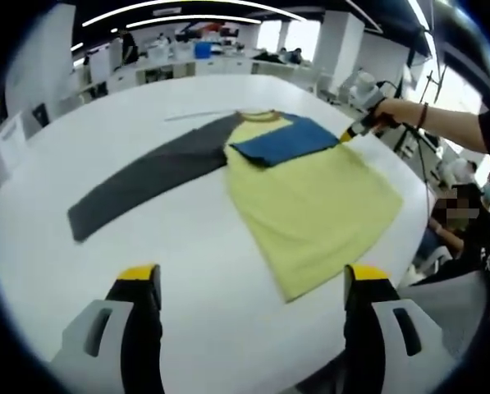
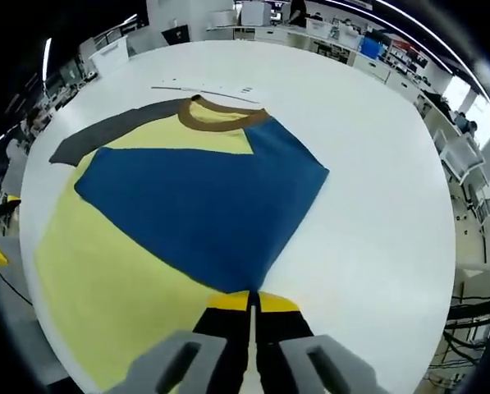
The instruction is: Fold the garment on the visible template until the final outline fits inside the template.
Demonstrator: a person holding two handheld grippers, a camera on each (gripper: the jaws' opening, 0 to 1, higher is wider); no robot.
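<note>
On the white table [image 1: 187, 271] the yellow shirt [image 1: 318, 213] is spread flat, its blue sleeve [image 2: 203, 205] folded across the body and pinched by the right gripper [image 2: 250, 302], while the left gripper [image 1: 253, 283] is held with jaws spread above the table.

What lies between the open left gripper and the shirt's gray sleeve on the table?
Nothing visible. In the left gripper view, only bare white table separates the left gripper from the gray sleeve, which lies flat and stretched out. The right gripper is shut on the blue sleeve, folded over the yellow body.
</note>
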